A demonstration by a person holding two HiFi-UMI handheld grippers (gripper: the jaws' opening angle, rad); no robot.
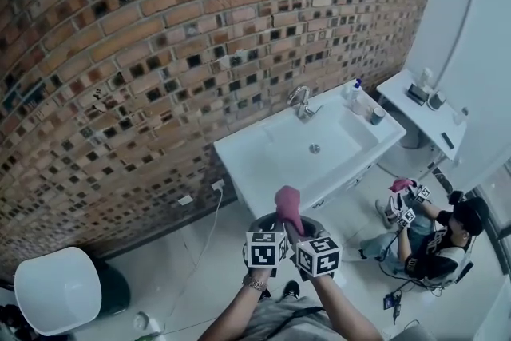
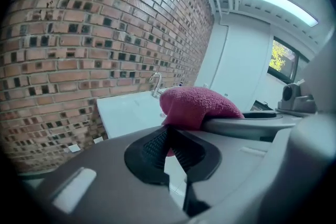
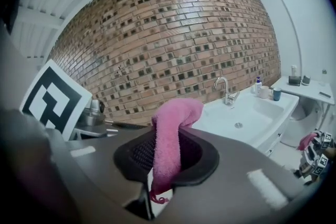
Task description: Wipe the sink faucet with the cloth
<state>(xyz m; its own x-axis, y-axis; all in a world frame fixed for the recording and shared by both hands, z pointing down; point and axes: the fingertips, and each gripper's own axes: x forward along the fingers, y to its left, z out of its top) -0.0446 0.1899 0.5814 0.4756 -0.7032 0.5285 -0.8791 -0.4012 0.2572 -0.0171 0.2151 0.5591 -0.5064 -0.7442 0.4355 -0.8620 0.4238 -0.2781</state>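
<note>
The cloth (image 1: 288, 206) is held between the two grippers, which sit side by side low in the head view, well short of the sink (image 1: 263, 160) and its faucet (image 1: 301, 102). The right gripper (image 3: 168, 141) is clenched on it: in its own view the cloth (image 3: 170, 134) runs as a narrow strip through the closed jaws, humps over their far tips and hangs down toward the camera with a small frayed curl at its lower end. The left gripper (image 2: 168, 131) is also closed. Its pads meet at the far tips with a sliver of pink caught between them, and the bulk of the cloth (image 2: 197, 105) bulges just beyond, resting against the right gripper's body beside it. From the head view the cloth stands up as a short upright lobe above the two marker cubes, with the left gripper (image 1: 267, 231) and right gripper (image 1: 307, 235) just under it. It is a pink terry cloth, nubbly, bunched and folded rather than spread. The faucet (image 3: 224, 89) is a curved chrome spout at the back of the white basin (image 3: 262, 107), against the brick wall (image 1: 160, 52), apart from the cloth and untouched by it. A second person (image 1: 435, 243) sits on the floor to the right.
</note>
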